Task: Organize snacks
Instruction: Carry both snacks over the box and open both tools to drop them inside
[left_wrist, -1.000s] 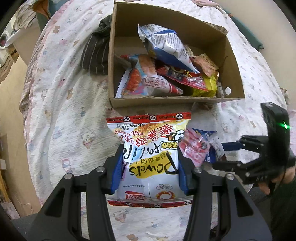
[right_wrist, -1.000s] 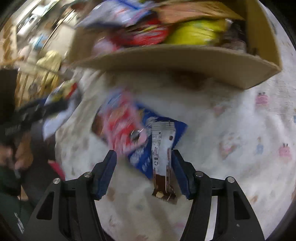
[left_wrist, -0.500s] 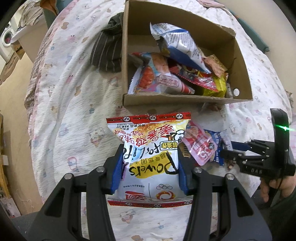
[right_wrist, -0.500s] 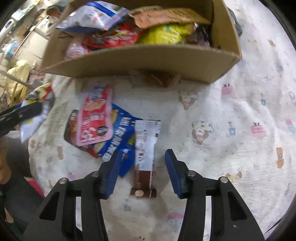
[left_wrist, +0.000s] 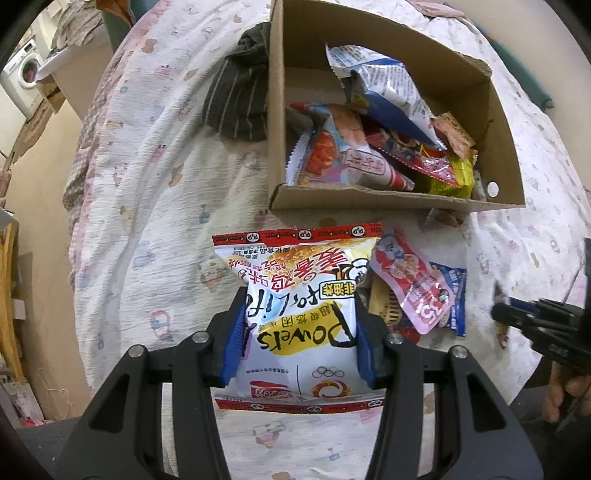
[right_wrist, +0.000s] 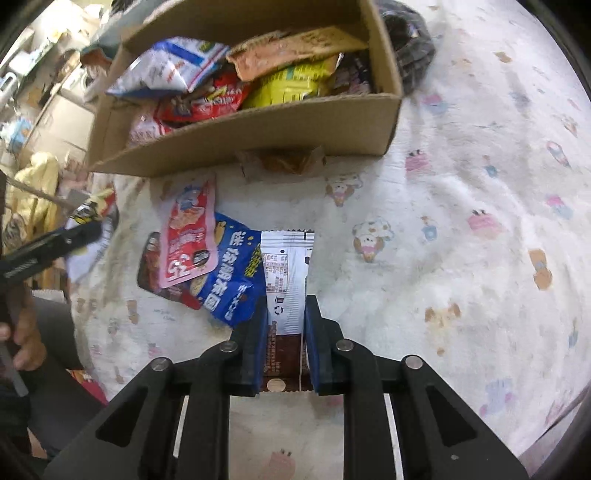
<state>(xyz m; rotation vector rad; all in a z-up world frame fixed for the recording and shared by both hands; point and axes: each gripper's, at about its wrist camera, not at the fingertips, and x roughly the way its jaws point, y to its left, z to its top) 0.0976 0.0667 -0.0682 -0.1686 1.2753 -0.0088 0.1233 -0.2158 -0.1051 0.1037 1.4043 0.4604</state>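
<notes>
The left gripper (left_wrist: 299, 332) grips a puffed chip bag (left_wrist: 295, 295) across its middle, blue fingers (left_wrist: 233, 341) pressing both sides, held above the bed (left_wrist: 155, 221) at 6 o'clock of the cardboard box (left_wrist: 369, 199). It looks light, air-filled and crushable, with slick film; a gentle squeeze at mid-body should suit it. The right gripper (right_wrist: 285, 321) is closing on a slim white-and-brown bar wrapper (right_wrist: 286, 266), which lies on the bed between its fingers, beside a blue packet (right_wrist: 232, 277) and a pink packet (right_wrist: 188, 240). The bar seems stiffer and narrow, likely best taken across its width near the lower end. More snacks already fill the box.
</notes>
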